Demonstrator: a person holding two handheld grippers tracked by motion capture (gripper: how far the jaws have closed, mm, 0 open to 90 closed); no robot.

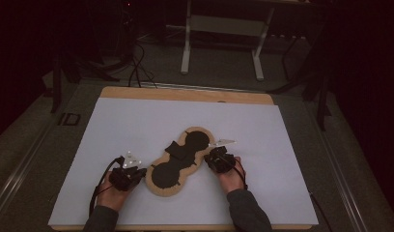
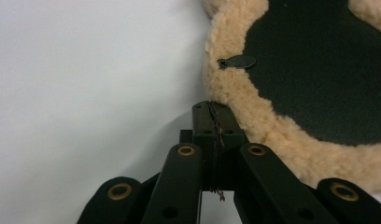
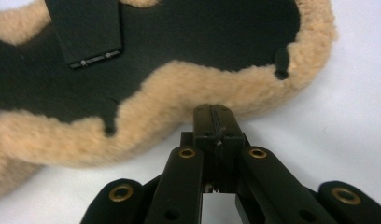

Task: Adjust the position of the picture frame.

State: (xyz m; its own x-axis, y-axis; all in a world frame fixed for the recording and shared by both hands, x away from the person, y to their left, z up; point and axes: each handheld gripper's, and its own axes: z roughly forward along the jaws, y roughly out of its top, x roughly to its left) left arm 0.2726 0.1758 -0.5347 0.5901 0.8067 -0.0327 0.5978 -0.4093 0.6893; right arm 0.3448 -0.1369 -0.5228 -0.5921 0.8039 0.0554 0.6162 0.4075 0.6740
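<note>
A peanut-shaped pad point(image 1: 166, 176) with a tan fleece rim and black middle lies flat on the white sheet, a black strap point(image 1: 176, 150) across its waist. My left gripper point(image 1: 140, 172) lies at the pad's near left edge with its jaws shut and nothing between them. In the left gripper view its tips point(image 2: 212, 109) sit right at the fleece rim point(image 2: 235, 95), below a small black tab point(image 2: 237, 62). My right gripper point(image 1: 208, 157) is shut at the pad's right side. In the right gripper view its tips point(image 3: 213, 113) meet the fleece point(image 3: 188, 88), and the strap point(image 3: 88, 32) lies beyond.
The white sheet point(image 1: 137, 121) covers most of a wooden tabletop point(image 1: 185, 93). Beyond the table stand a white frame's legs point(image 1: 186, 48) and cables point(image 1: 137, 67) on the dark floor. Bare sheet lies to the left, right and far side of the pad.
</note>
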